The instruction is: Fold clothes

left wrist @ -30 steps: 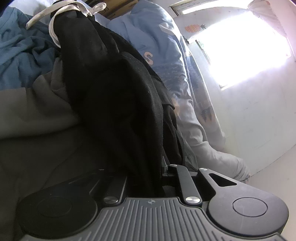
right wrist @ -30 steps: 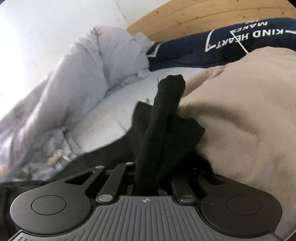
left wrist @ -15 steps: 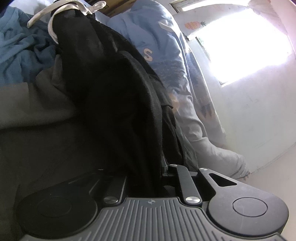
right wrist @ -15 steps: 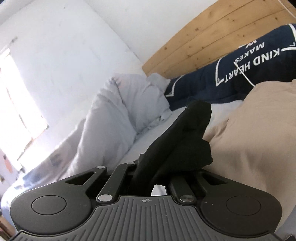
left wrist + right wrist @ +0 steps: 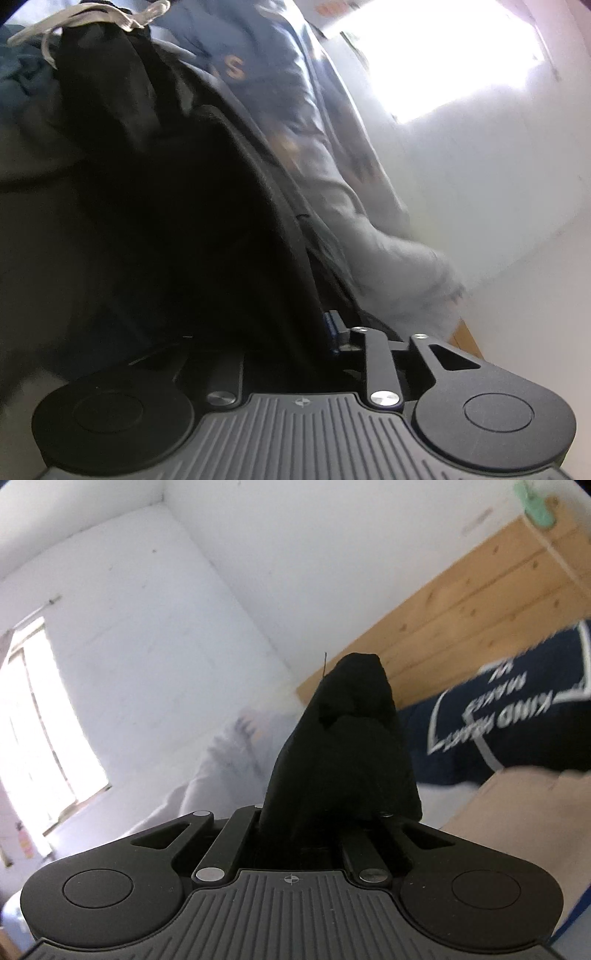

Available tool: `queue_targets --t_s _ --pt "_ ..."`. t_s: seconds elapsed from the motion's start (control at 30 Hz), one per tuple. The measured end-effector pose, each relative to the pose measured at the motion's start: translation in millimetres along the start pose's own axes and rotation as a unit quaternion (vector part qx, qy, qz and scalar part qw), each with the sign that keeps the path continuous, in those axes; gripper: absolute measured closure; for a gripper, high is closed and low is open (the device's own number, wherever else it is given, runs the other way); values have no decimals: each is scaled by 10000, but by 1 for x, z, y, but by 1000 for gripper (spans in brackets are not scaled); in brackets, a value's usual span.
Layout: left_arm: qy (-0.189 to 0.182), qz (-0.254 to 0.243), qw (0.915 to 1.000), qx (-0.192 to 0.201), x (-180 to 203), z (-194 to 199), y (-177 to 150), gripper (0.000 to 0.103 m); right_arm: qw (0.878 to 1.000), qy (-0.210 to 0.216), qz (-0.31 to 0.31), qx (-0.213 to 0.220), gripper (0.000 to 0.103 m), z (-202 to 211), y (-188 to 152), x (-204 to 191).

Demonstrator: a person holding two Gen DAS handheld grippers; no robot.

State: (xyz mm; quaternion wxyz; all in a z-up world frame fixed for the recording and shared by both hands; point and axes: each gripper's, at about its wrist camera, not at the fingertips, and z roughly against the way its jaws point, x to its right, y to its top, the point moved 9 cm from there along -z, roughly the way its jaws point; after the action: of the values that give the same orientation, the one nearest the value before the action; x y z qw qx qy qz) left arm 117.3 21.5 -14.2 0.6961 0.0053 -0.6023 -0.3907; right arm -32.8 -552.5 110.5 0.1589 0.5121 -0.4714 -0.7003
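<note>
left gripper [image 5: 280,332]: jaws opening, black garment [image 5: 207,229] between them, draped forward
right gripper [image 5: 317,812]: clamped on a bunched black garment fold, held up
behind: beige cloth [image 5: 517,819], navy printed top [image 5: 517,716], wooden headboard [image 5: 480,590]

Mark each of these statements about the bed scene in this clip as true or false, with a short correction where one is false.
1. The right hand-held gripper is shut on black cloth. True.
2. The navy item with white lettering lies in front of a wooden headboard. True.
3. The cloth in the right hand-held gripper is bright red. False: it is black.
4. A pale drawstring shows at the top of the black garment in the left wrist view. True.
5. The left hand-held gripper has nothing between its jaws. False: the black garment lies between them while they are opening.
6. The room is dark. False: daylight pours in through a window.
</note>
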Motion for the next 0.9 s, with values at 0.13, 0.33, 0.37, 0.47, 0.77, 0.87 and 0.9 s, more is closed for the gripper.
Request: queue_targets --t_s 0.13,0.33,0.37,0.47,0.77,0.87,0.9 --pt "-153 -104 9991 -370 18 -1 -29 45 9989 -410 167 129 100 10 25 37" --pt "118 565 9963 -643 4 4 -55 16 9925 -1099 289 458 100 37 66 86" --pt "139 677 9950 -715 1 4 -58 16 9915 -1183 318 449 100 40 68 93" --pt "248 685 9946 -743 -5 5 -60 15 9885 -1375 577 251 100 42 59 103" --pt "448 757 9938 -684 -21 12 -48 13 9808 -1631 1067 104 99 38 38 86" --pt "525 660 9941 -687 -21 10 -47 13 9802 -1575 1195 76 99 42 36 66" --pt "541 662 9939 -691 -21 10 -46 13 9801 -1536 1253 73 99 43 36 59"
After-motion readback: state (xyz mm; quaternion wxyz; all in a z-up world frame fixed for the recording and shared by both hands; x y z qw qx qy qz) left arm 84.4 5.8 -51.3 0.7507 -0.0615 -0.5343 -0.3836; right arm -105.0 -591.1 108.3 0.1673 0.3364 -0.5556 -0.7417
